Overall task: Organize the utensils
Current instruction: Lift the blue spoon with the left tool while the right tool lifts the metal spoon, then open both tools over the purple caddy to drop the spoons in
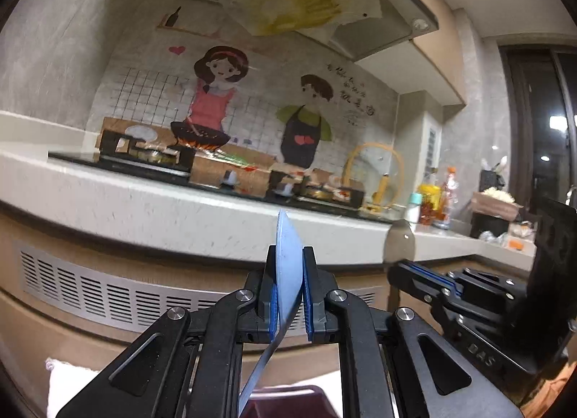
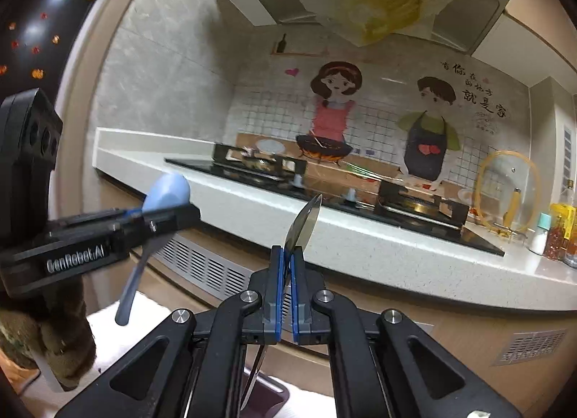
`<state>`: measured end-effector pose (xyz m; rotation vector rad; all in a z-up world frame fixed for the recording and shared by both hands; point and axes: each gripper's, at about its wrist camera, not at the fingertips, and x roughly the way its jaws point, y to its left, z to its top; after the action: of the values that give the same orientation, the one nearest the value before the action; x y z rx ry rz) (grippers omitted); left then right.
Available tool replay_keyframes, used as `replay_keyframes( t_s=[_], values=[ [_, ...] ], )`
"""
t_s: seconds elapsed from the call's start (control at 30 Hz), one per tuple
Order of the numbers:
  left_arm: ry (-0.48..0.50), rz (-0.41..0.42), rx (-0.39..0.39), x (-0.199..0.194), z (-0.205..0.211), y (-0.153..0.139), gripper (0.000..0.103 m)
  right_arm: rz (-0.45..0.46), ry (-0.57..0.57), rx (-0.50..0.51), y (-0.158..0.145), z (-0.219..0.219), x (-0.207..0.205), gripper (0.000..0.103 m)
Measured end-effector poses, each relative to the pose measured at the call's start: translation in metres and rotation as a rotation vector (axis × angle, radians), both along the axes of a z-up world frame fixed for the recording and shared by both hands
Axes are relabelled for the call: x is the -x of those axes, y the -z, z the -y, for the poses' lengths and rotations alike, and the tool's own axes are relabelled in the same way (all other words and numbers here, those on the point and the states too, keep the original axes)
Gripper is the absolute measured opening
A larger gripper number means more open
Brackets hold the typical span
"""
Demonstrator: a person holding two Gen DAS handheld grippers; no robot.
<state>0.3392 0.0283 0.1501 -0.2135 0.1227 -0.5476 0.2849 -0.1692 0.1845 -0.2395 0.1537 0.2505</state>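
Observation:
My left gripper (image 1: 288, 252) is shut on a light blue spoon (image 1: 287, 259). The spoon stands nearly upright, bowl above the fingertips, handle slanting down below the jaws. In the right wrist view the same blue spoon (image 2: 167, 191) sticks out of the left gripper (image 2: 187, 214) at the left. My right gripper (image 2: 287, 252) is shut on a metal spoon (image 2: 304, 223), bowl up and thin handle hanging below. From the left wrist view, the right gripper (image 1: 396, 270) sits to the right with the metal spoon (image 1: 398, 239) bowl above its tip. Both grippers point about level toward the kitchen counter.
A pale stone counter (image 2: 360, 248) runs ahead with a black gas stove (image 2: 414, 209), a glass lid (image 2: 508, 190) and bottles (image 2: 562, 234) at the right. Below it is a vent grille (image 1: 108, 291). A dark maroon container (image 1: 288, 400) and a white cloth (image 1: 72, 382) lie under the grippers.

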Motion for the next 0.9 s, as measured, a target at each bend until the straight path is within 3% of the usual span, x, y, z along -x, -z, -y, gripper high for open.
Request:
replay_keyframes(
  t_s=[0.17,0.3,0.47,0.5,0.6,0.73,0.9],
  values=[
    [-0.035,0.025,-0.076,-0.031,0.028,0.033,0.011,-0.008,0.024,0.005,0.040,0.003,-0.026,0.003],
    [-0.066,0.030,-0.075,-0.044,0.033,0.061,0.011,-0.042,0.027,0.008,0.070,0.005,-0.047,0.003],
    [-0.105,-0.036,-0.109,-0.052,0.032,0.097,0.013,-0.090,-0.005,0.031,0.105,-0.002,-0.053,0.003],
    [-0.106,-0.068,-0.116,-0.053,0.030,0.104,0.020,-0.112,-0.011,0.028,0.113,-0.003,-0.056,0.003],
    [-0.109,-0.148,-0.130,-0.048,0.023,0.115,0.057,-0.224,-0.050,-0.001,0.134,0.000,-0.063,0.005],
    [-0.175,-0.235,-0.135,-0.030,0.002,0.113,0.061,-0.319,-0.060,-0.008,0.144,0.007,-0.057,0.014],
    [-0.259,-0.437,-0.194,-0.003,-0.027,0.118,0.064,-0.369,-0.063,0.009,0.137,0.017,-0.025,0.030]
  ],
)
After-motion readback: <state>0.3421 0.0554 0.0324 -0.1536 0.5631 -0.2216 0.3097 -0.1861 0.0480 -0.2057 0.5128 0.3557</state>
